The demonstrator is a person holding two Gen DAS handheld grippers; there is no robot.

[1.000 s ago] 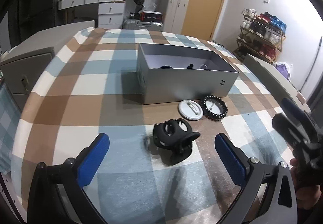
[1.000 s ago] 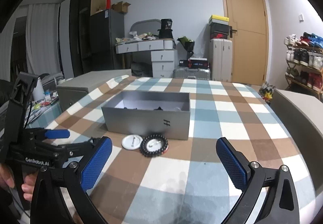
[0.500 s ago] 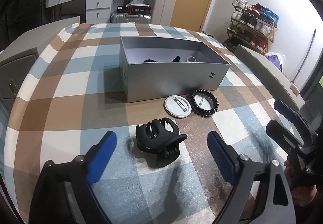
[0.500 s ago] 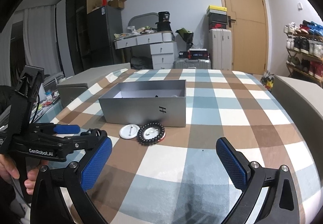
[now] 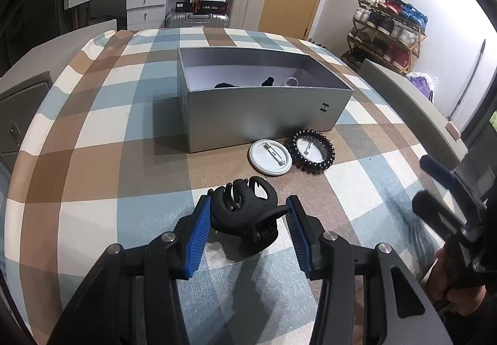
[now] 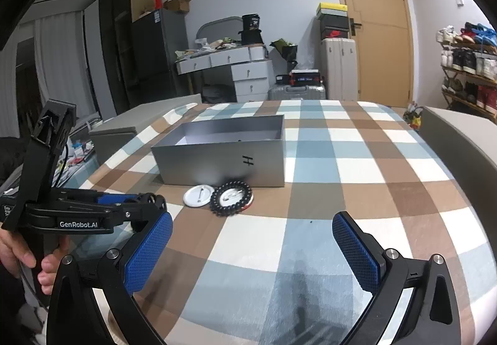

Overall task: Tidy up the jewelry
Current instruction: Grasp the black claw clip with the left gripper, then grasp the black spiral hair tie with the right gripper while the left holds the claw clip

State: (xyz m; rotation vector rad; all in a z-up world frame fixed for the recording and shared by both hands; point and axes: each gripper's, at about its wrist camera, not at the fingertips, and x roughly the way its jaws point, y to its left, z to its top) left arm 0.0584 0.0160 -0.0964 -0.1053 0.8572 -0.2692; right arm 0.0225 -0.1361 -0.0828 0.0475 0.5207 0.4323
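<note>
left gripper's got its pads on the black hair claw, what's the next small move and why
Probably lift the hair claw straight up. The left gripper has both pads against its sides, yet it rests on the tablecloth, and the open grey box beyond has walls it must clear.

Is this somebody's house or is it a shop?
Most likely a home: a checked tablecloth covers the table, a rack of shoes stands by a wooden door, and a suitcase sits against the wall.
</note>
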